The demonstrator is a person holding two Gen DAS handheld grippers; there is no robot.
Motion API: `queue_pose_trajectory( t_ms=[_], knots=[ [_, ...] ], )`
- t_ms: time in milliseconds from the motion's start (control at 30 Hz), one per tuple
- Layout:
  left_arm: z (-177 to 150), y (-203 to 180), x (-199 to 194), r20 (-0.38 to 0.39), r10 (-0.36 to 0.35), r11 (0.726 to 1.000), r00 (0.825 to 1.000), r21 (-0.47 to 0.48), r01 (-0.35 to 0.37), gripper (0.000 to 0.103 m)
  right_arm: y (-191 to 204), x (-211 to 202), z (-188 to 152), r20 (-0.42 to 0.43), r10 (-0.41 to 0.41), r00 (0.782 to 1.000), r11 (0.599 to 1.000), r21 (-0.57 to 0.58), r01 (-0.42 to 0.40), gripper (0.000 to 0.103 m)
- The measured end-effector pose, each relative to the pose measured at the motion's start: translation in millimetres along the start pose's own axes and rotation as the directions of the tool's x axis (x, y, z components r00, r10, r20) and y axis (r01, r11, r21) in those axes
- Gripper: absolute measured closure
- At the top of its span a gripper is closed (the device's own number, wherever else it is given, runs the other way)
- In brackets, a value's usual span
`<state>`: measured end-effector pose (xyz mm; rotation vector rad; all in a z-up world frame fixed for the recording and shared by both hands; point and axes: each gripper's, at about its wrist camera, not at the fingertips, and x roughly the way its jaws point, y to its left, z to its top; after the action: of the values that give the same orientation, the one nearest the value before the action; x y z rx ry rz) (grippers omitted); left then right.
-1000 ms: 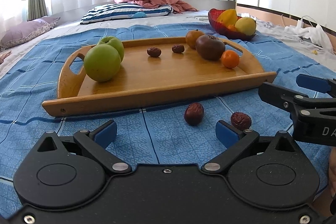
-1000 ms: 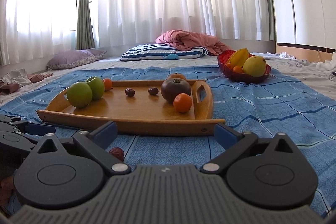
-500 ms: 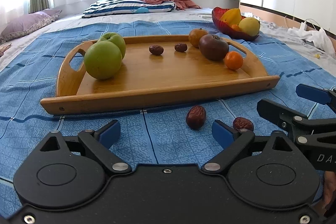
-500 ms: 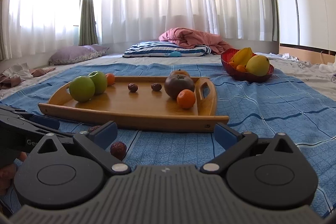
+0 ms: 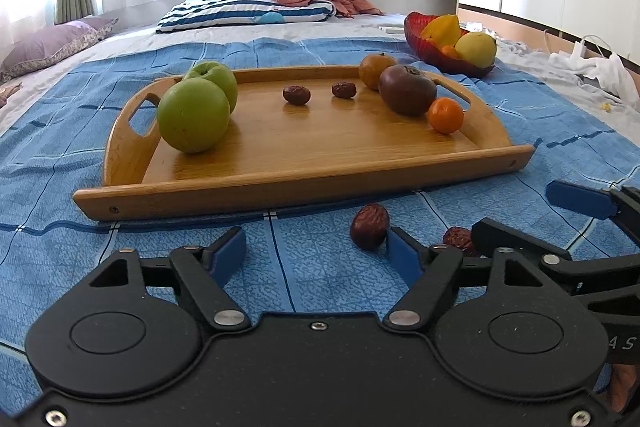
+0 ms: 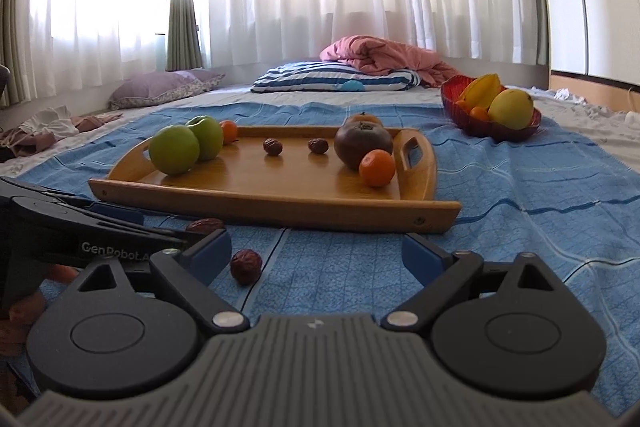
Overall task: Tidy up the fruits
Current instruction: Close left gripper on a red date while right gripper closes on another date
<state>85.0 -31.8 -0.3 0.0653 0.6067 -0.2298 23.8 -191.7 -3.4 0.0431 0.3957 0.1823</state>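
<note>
A blue checked blanket [image 5: 100,131] covers the bed, and on it lies a wooden tray [image 5: 304,183] carrying two green apples [image 5: 194,115], a dark brown fruit [image 5: 407,89], an orange fruit behind it [image 5: 374,69], a small tangerine [image 5: 445,115] and two dried dates [image 5: 296,94]. Beyond the tray's right end stands a red bowl [image 5: 436,59] of yellow fruit.

The left gripper [image 5: 314,249] hovers low over the blanket in front of the tray. Its fingers [image 5: 402,253] are about half open and closing, with only blanket between them. A loose date [image 5: 369,226] lies just outside the right finger, close to its tip, and whether they touch cannot be told.

The right gripper [image 6: 316,253] has its fingers [image 6: 210,255] wide apart and starting to close, gripping nothing. A second date [image 6: 245,265] lies between them, near the left finger.
</note>
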Motion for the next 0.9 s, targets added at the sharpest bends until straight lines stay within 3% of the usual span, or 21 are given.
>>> queue_pose_trajectory(
  t_ms=[133,267,533,600,900],
  knots=[
    [0.8,-1.7,-0.3,0.003,0.007,1.000,1.000,0.004,-0.007,0.037,2.1,1.2,-2.0,-0.013,0.031,0.999,1.000,0.003,-0.031,0.015],
    [1.5,-1.0,-2.6,0.005,-0.014,1.000,1.000,-0.007,0.014,0.046,7.6,2.2,-3.4,-0.019,0.043,0.999,0.999,-0.014,-0.043,0.030],
    [7.2,-7.8,-7.2,0.012,-0.075,0.997,0.997,-0.005,0.075,0.052,24.2,4.3,-6.5,-0.035,0.078,0.996,0.995,-0.062,-0.080,0.055],
    [7.6,-8.8,-5.8,0.005,-0.084,0.996,0.996,-0.009,0.084,0.059,27.7,4.9,-7.2,-0.038,0.081,0.996,0.994,-0.066,-0.084,0.065],
    [7.4,-9.0,-1.0,-0.011,-0.082,0.997,0.997,-0.016,0.082,0.078,28.9,3.6,-6.7,-0.039,0.074,0.997,0.995,-0.061,-0.076,0.073]
  ],
)
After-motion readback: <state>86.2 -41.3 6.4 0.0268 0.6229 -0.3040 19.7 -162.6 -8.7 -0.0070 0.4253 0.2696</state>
